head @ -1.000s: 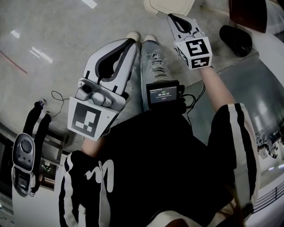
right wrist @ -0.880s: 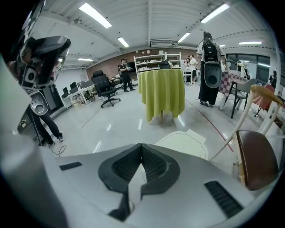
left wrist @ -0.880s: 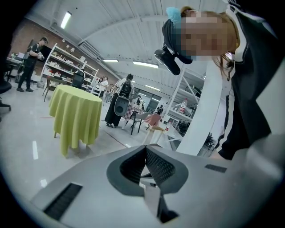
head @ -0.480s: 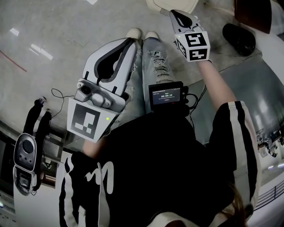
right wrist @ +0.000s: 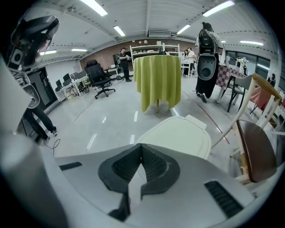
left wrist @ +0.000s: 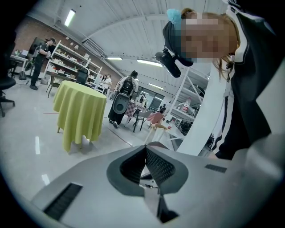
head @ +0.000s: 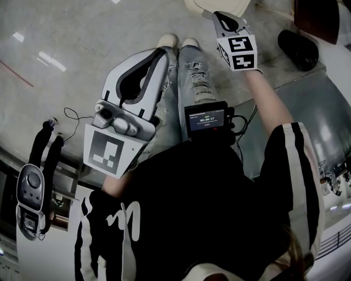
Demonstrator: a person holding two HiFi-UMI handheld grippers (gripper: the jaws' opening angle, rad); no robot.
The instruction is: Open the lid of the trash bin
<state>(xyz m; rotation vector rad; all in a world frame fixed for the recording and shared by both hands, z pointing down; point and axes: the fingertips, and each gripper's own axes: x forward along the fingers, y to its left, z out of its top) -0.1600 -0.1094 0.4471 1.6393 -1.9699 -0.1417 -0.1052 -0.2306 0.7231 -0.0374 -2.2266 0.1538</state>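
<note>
The trash bin's cream lid (right wrist: pixel 180 136) lies flat and closed on the floor-standing bin, just beyond my right gripper (right wrist: pixel 141 145). In the head view the lid (head: pixel 196 6) shows at the top edge, with the right gripper (head: pixel 217 16) stretched out to its near rim; whether they touch is unclear. Its jaws are shut with nothing between them. My left gripper (head: pixel 162 52) hangs over the person's jeans and shoes, far from the bin. In its own view the left gripper (left wrist: pixel 145 148) is shut and empty, pointing out into the hall.
A wooden chair (right wrist: pixel 254 151) stands right of the bin. A yellow-draped table (right wrist: pixel 156 80) and a black speaker (right wrist: pixel 207 67) stand behind it. A dark shoe-like object (head: pixel 299 49) lies right of the bin. A small screen (head: pixel 205 118) hangs at the person's waist.
The right gripper has moved a little farther forward, closer to the bin lid. The left gripper has hardly moved.
</note>
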